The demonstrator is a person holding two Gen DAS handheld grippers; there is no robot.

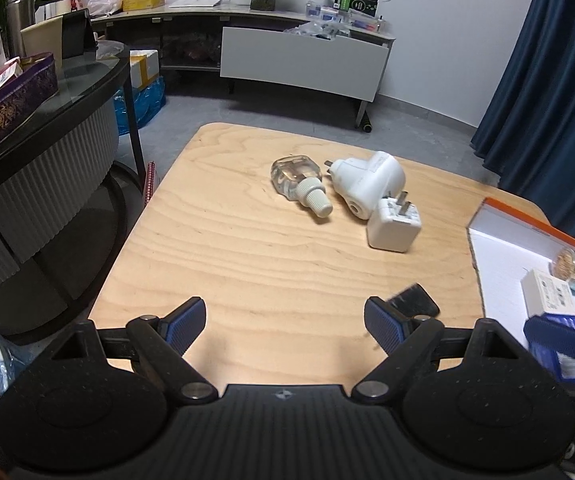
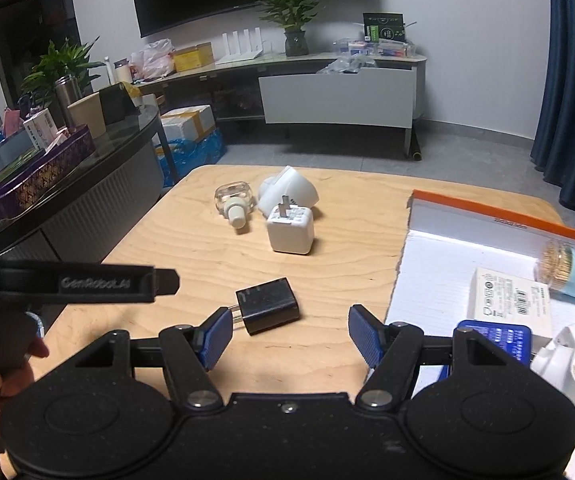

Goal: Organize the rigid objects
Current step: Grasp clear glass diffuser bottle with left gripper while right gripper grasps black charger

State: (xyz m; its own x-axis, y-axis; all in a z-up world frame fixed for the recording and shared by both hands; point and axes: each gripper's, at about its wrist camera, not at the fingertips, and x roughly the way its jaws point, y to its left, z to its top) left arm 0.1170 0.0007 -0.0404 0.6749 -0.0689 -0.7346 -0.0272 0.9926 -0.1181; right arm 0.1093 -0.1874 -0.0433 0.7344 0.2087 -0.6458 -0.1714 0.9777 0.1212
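Left gripper [image 1: 283, 326] spread, nothing held, over bare table [image 1: 227, 240]. Right gripper [image 2: 289, 338] spread too — black charger [image 2: 267, 305] lies just ahead: straddle its body, avoid prongs, clamp, carry right into orange-rimmed box [image 2: 499, 222].

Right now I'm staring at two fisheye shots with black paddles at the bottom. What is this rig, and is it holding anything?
No robot: a person carries a handheld two-finger tool in each hand, each with its own camera looking along its fingers. One picture comes from the left gripper, the other from the right gripper. Both have jaws open and hold nothing.

On the wooden table lie a black charger, nearest the right jaws, a white charger, a clear refill bottle and a white plug-in heater. At the right stands an orange-edged box already holding small items.
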